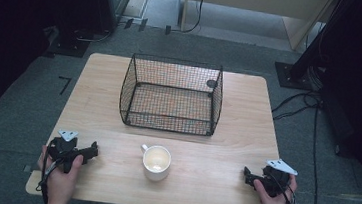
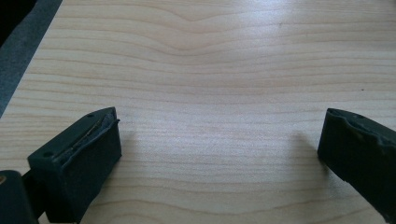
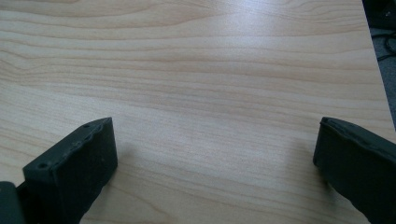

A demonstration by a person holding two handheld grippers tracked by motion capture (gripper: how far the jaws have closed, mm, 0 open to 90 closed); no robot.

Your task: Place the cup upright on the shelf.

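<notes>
A white mug (image 1: 156,162) stands upright near the table's front edge, its handle to the left. Behind it a black wire basket (image 1: 171,94) sits mid-table with nothing in it. My left gripper (image 1: 95,150) rests at the front left, held by a hand, left of the mug. My right gripper (image 1: 246,174) rests at the front right. In the left gripper view the left gripper (image 2: 219,135) has its jaws wide apart over bare wood. In the right gripper view the right gripper (image 3: 215,140) stands open the same way, nothing between its jaws.
The light wooden table (image 1: 236,137) has rounded corners. Grey carpet surrounds it, with cables (image 1: 299,106) on the floor to the right and dark stands at the back corners.
</notes>
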